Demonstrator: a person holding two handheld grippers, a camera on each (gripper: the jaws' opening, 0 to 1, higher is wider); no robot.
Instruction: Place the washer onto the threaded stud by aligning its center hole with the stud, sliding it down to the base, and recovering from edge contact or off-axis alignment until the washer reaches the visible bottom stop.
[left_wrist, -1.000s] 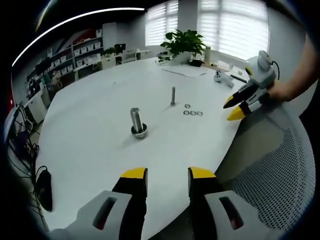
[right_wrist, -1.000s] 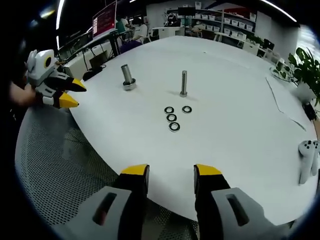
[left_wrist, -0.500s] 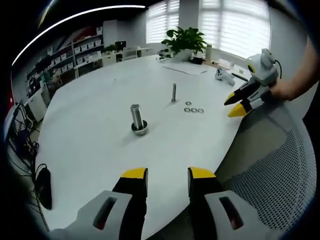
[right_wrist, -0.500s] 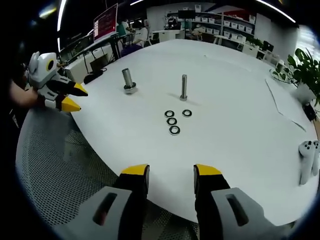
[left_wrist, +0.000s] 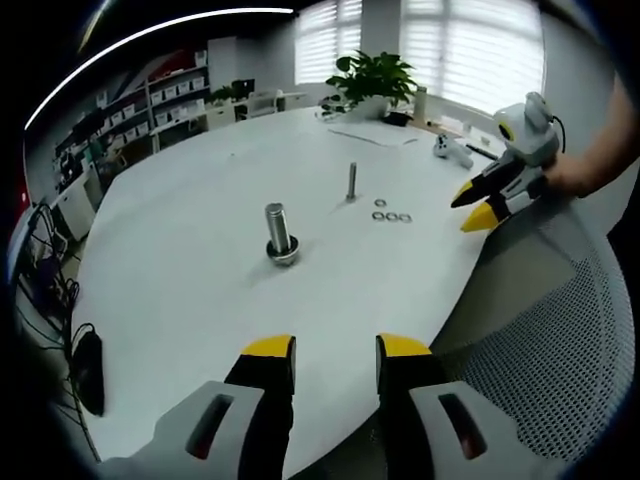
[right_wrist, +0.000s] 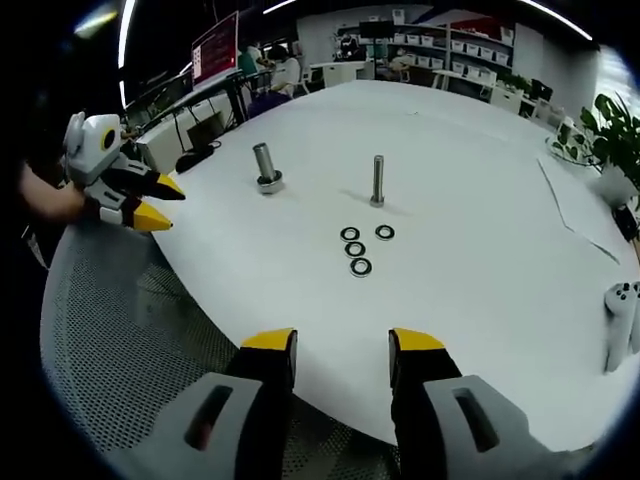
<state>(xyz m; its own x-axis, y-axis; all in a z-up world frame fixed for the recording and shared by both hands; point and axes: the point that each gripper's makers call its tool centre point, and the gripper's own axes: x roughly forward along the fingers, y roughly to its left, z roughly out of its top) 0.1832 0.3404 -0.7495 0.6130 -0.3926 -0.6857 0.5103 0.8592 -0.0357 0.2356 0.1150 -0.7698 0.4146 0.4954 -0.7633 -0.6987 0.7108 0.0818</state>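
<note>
Right gripper view: washers (right_wrist: 360, 250) flat on table (right_wrist: 480, 190), 5 o'clock of slim stud (right_wrist: 377, 181). Right gripper (right_wrist: 340, 350), left gripper (left_wrist: 335, 352) both parted, empty. Washer likely thin, stiff, slippery; pinch rim.

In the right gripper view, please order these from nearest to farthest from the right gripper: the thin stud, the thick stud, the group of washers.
From the right gripper:
1. Washers, lying straight ahead on the table.
2. Thin stud, upright just beyond the washers.
3. Thick stud, upright farther away to the left, toward the left gripper.
</note>
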